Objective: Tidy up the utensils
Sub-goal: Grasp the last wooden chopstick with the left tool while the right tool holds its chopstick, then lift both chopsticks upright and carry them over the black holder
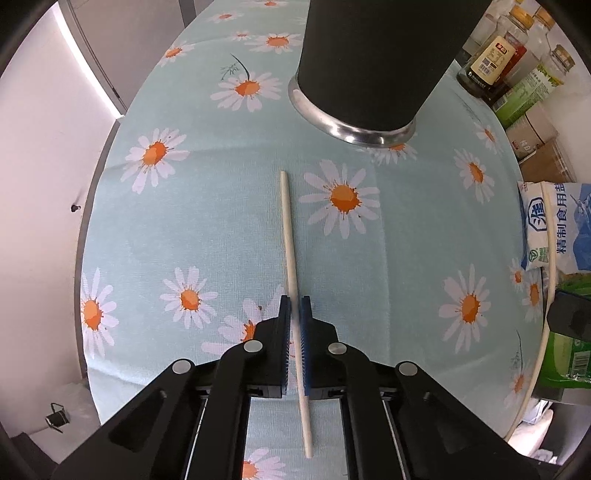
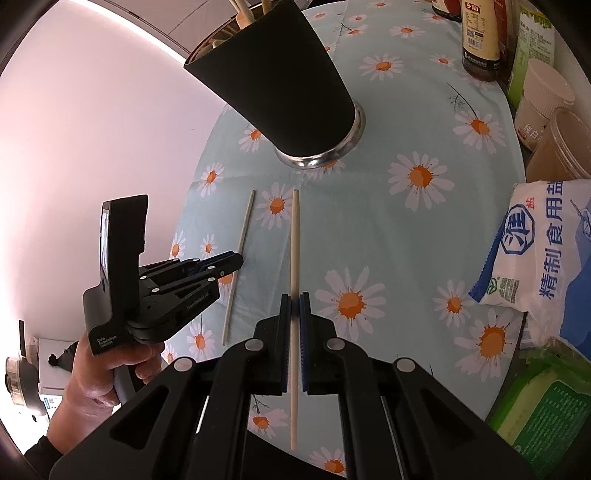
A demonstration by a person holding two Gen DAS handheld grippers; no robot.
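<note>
A pale chopstick [image 1: 290, 236] lies lengthwise between the jaws of my left gripper [image 1: 294, 301], which is shut on it low over the daisy tablecloth [image 1: 207, 229]. My right gripper [image 2: 294, 299] is shut on a second pale chopstick [image 2: 294, 258] and holds it above the cloth. The left gripper [image 2: 236, 263] and its chopstick [image 2: 243, 229] also show in the right wrist view, to the left. A black utensil cup [image 1: 369, 59] with a steel base stands ahead of both; it also shows in the right wrist view [image 2: 280, 85], and wooden utensil ends [image 2: 243, 14] stick out of it.
Sauce bottles [image 1: 491, 66] and jars stand at the back right. A salt bag [image 2: 543, 243] and green packages [image 2: 546, 406] lie along the right edge. Plastic tubs [image 2: 543, 99] sit behind the bag. The table's left edge [image 1: 96, 206] drops to the floor.
</note>
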